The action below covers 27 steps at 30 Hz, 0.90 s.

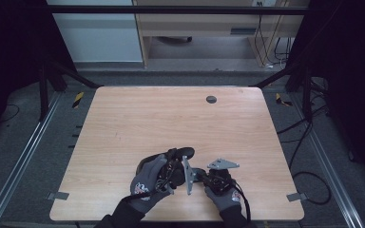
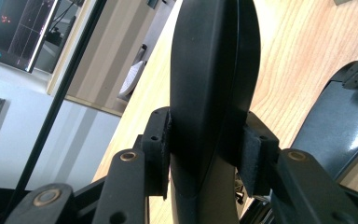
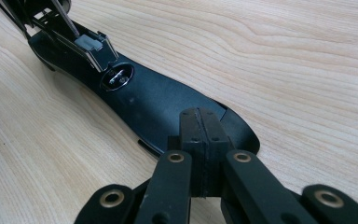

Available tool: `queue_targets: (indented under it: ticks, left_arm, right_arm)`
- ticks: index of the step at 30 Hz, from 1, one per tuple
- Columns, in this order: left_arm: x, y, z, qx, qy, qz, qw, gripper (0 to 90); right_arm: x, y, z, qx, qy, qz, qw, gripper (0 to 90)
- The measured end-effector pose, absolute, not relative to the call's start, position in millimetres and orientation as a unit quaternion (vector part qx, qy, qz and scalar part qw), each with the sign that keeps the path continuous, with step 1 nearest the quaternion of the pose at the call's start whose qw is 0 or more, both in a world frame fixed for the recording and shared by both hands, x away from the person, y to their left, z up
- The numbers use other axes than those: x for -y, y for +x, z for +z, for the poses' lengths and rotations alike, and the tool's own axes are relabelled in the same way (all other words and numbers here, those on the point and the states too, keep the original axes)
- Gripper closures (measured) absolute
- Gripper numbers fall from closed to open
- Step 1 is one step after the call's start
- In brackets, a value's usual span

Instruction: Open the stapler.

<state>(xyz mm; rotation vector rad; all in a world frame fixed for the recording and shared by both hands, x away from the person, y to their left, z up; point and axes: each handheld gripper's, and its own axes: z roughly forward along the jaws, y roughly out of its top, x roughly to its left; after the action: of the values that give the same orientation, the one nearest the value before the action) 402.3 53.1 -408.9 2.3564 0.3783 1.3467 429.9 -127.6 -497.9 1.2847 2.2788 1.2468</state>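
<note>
A black stapler (image 1: pixel 182 154) lies swung apart near the table's front edge, between two gloved hands. My left gripper (image 2: pixel 207 149) is shut on its rounded black top arm (image 2: pixel 212 70), one pad pressing each side. The flat black base (image 3: pixel 154 102) rests on the wood, with a round metal anvil (image 3: pixel 117 78) and the metal staple channel (image 3: pixel 93 46) at its far end. Over the base's near end, my right gripper (image 3: pixel 199 126) has its pads shut against each other, nothing showing between them. In the high view the left gripper (image 1: pixel 177 160) and the right gripper (image 1: pixel 200 174) sit close together.
The wooden table (image 1: pixel 171 114) has a dark round cable hole (image 1: pixel 211 99) near its far edge. Metal brackets (image 1: pixel 57 195) mark the front corners. Cables trail on the floor to the right, and a desk stands beyond the table.
</note>
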Motion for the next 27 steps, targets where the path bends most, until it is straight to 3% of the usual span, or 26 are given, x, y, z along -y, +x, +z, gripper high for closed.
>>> queue_targets:
  ticks: [27]
  left_arm:
    - [-80,404,-388,-0.188,0.829,0.462,0.254,60.1]
  right_arm:
    - [128,431,-498,-0.780,0.443,0.425,0.119,90.0]
